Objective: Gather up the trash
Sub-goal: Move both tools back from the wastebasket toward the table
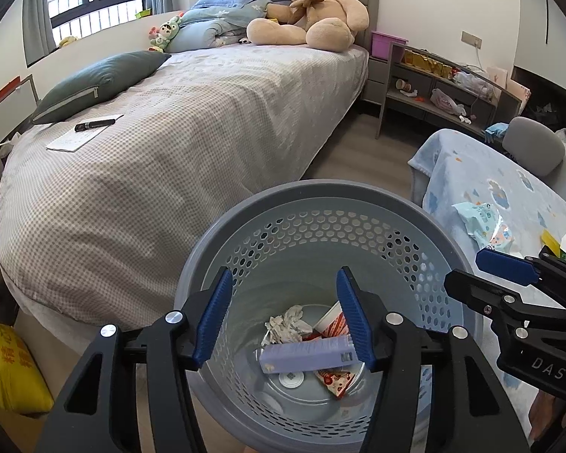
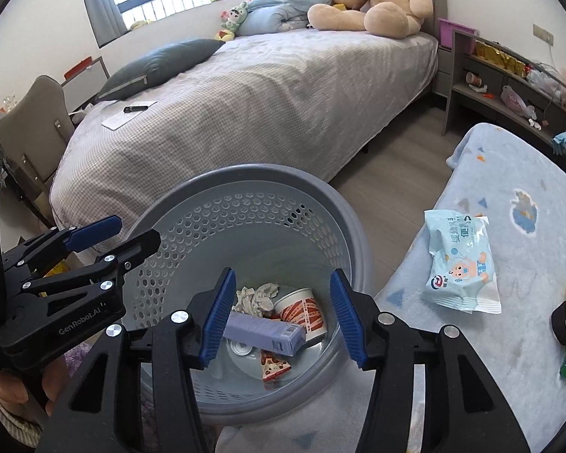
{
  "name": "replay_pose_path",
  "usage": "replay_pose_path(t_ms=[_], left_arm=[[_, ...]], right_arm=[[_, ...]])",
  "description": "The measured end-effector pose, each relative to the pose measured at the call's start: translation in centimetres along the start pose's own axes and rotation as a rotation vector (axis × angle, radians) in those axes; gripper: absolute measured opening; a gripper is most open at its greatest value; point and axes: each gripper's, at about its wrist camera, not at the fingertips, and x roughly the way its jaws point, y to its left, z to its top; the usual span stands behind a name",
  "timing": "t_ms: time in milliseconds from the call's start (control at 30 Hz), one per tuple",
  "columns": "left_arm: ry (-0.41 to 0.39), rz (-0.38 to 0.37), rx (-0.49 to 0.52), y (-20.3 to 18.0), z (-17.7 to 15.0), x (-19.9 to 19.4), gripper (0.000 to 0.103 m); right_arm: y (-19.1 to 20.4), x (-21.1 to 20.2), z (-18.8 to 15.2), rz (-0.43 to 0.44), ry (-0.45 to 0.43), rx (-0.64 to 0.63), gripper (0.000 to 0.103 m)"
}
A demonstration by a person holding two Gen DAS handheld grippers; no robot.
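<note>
While both grippers hang over the grey perforated waste basket (image 1: 415, 204), the lavender carton (image 1: 307, 355) lies at its bottom, below and between the blue pads of the left gripper (image 1: 285, 317), touching neither. Left gripper: jaws spread, nothing between them. Right gripper (image 2: 279, 315): jaws likewise parted and empty, poised over the same basket (image 2: 343, 226). Carton's long axis runs roughly level across the basket floor; in the left view the barcoded end points right, the other end left. Basket contents: the lavender carton (image 2: 264, 334) on top, a crumpled tissue wad (image 1: 286, 324) behind it, a red-and-white paper cup (image 2: 302, 313) on its side with its mouth toward the basket wall, a red snack wrapper (image 2: 273, 368) toward the near side. Outside the basket, on the blue blanket (image 2: 509, 173) to the right, rests a pale blue wet-wipes pack (image 2: 460, 264), well apart from either gripper.
</note>
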Motion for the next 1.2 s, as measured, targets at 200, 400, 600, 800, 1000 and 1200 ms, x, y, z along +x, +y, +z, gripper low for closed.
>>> replay_pose_path(t_ms=[200,400,600,800,1000,1200], left_arm=[[-0.003,0.004,0.000,0.0,0.0,-0.1,0.056],[-0.006,0.002,0.004,-0.1,0.0,-0.1,0.056],[-0.007,0.000,0.005,-0.1,0.0,-0.2,0.056],[-0.015,-0.005,0.005,-0.3,-0.1,-0.4,0.057],[-0.016,-0.017,0.013,-0.8,-0.2,-0.6,0.060],[-0.020,-0.032,0.014,-1.4,-0.3,-0.9,0.062]], right_arm=[[0.2,0.1,-0.2,-0.006,0.000,-0.010,0.052],[0.4,-0.2,-0.5,-0.015,-0.008,-0.009,0.054],[0.2,-0.7,-0.7,-0.025,-0.014,-0.005,0.055],[0.1,-1.5,-0.9,-0.038,-0.025,0.006,0.055],[-0.6,-2.6,-1.6,-0.067,-0.039,0.031,0.060],[-2.0,-3.8,-2.7,-0.109,-0.037,0.067,0.061]])
